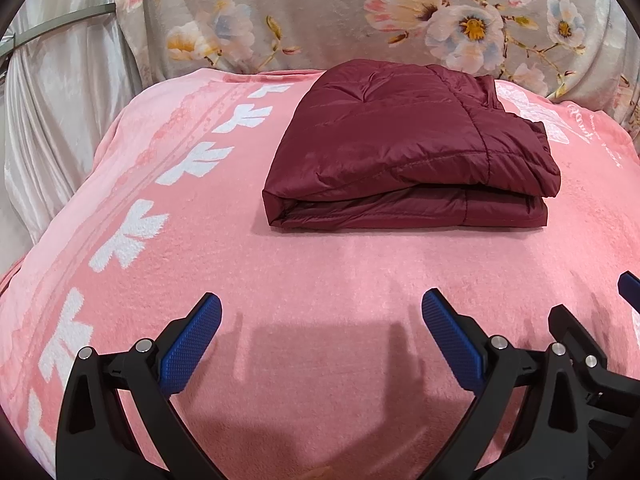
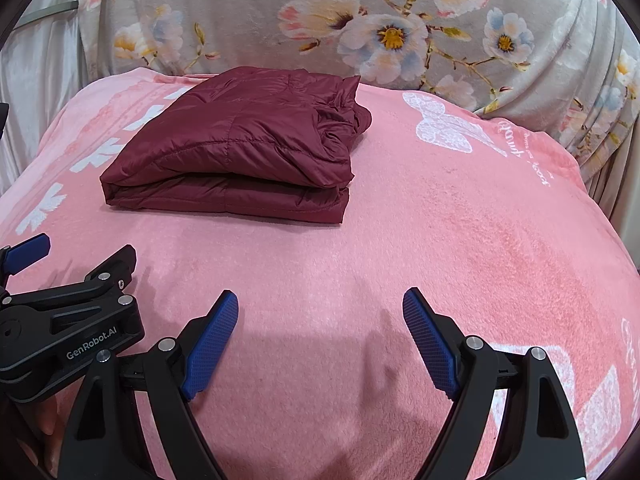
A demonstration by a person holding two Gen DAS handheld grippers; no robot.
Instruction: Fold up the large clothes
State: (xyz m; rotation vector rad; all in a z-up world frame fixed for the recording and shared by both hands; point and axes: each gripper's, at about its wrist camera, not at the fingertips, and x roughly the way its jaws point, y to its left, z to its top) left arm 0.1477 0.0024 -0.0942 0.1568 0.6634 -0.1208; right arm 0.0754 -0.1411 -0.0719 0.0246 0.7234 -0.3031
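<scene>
A dark red quilted jacket (image 1: 408, 152) lies folded into a thick rectangle on the pink blanket (image 1: 320, 280); it also shows in the right wrist view (image 2: 236, 148). My left gripper (image 1: 322, 308) is open and empty, low over the blanket, well in front of the jacket. My right gripper (image 2: 320, 304) is open and empty too, beside the left one, in front and to the right of the jacket. The left gripper's body (image 2: 68, 320) shows at the left edge of the right wrist view.
The pink blanket has white leaf prints (image 1: 128, 236) along its left side and a white butterfly print (image 2: 444, 124) at the right. A grey floral cover (image 2: 380, 20) rises behind it. Shiny silver fabric (image 1: 60, 100) hangs at the left.
</scene>
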